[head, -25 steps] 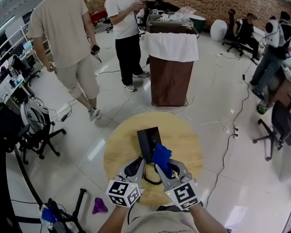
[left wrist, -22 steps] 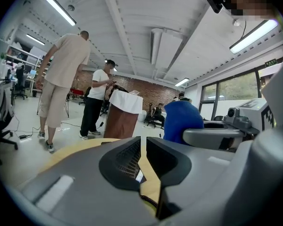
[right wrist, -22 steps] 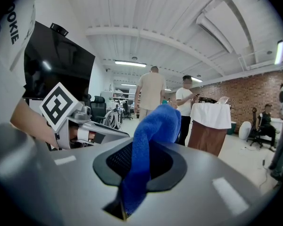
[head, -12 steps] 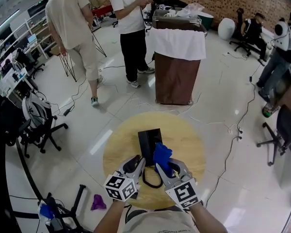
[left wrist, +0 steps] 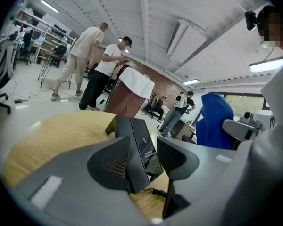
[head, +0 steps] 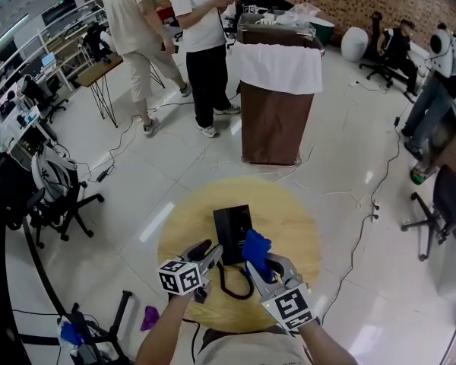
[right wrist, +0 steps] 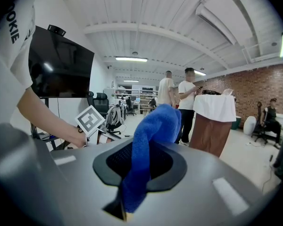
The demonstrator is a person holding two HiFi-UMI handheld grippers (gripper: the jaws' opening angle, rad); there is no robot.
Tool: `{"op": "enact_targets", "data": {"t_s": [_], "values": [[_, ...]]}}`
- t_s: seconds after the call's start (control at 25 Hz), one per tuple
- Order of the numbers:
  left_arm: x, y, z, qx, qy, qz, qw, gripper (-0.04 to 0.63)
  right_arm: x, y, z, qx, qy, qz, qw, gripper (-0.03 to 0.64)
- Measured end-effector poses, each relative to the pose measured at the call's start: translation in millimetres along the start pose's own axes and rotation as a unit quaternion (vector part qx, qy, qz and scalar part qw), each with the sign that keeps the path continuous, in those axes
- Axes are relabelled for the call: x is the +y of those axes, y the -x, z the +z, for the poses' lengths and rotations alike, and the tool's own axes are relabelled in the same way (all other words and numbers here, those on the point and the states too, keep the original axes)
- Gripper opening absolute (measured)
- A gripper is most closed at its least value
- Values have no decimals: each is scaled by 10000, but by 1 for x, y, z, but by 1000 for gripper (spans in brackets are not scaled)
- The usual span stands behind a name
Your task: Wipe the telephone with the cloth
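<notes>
The left gripper (head: 210, 253) has just been spreading its fingers, and they now stand wide apart. The near end of the black telephone (head: 232, 226) lies in the gap between them. In the left gripper view (left wrist: 146, 147) the finger on the left sits close against the telephone's (left wrist: 141, 135) side edge, while the other finger stands clear of it, so nothing is gripped. The coiled cord (left wrist: 154, 191) lies on the round wooden tabletop (head: 289, 219) just below these fingers.

The right gripper (head: 264, 263) has its fingers closed on the blue cloth (head: 254, 246). In the right gripper view (right wrist: 139, 161) the cloth (right wrist: 153, 126) is pinched between the pads. It rises beyond the fingertips in a bunched fold, and a short end hangs out below. The telephone lies just ahead and to the left of these fingers, and the cloth is at its near right corner.
</notes>
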State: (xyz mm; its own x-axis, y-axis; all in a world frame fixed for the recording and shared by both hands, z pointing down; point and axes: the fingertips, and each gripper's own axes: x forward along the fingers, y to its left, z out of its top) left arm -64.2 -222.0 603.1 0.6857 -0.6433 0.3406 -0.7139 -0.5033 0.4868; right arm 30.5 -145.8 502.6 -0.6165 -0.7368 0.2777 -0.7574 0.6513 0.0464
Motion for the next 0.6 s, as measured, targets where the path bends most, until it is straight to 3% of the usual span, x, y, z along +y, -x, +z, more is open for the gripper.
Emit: {"op": "enact_targets", "data": {"t_s": [0.28,0.6], "values": [[29,-20,-16,159,574,-290,9978,199,-2,-6,-17,162,-71,36,9998,61],[34,-45,-38,727,1059,-842,9881,215,-13,-8,-28,351,-128,-4,9993,61]]}}
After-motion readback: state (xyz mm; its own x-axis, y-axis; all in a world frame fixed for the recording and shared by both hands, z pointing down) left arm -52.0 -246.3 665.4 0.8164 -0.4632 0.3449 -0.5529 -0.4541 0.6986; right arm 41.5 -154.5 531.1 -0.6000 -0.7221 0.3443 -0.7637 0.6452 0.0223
